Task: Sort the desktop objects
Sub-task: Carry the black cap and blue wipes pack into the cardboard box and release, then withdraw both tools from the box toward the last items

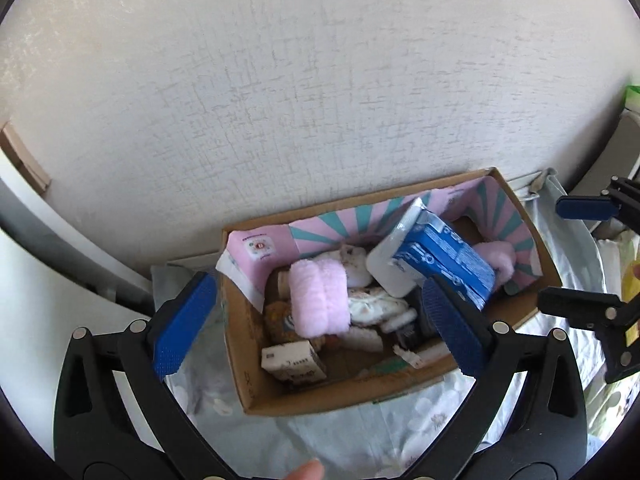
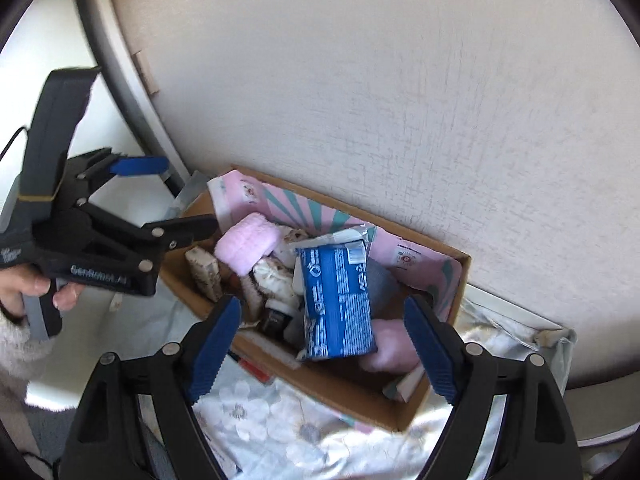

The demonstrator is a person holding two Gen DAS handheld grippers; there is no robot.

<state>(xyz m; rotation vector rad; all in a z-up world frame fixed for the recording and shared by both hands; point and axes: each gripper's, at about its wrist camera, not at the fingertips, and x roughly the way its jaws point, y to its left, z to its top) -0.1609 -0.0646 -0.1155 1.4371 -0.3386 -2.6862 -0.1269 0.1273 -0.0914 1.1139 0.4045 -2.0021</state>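
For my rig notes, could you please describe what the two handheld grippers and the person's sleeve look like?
Both grippers are black plastic with silver rivets and ribbed blue pads on long fingers. The left gripper has a tall dark body, a yellowish band, pale lettering on its side, a thin dark cable and a grey trigger handle. The right gripper matches. The sleeve is pale and fuzzy.

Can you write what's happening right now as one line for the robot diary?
left gripper: open, empty | right gripper: open, empty | blue packet: in cardboard box, leaning | pink fluffy roll: in box
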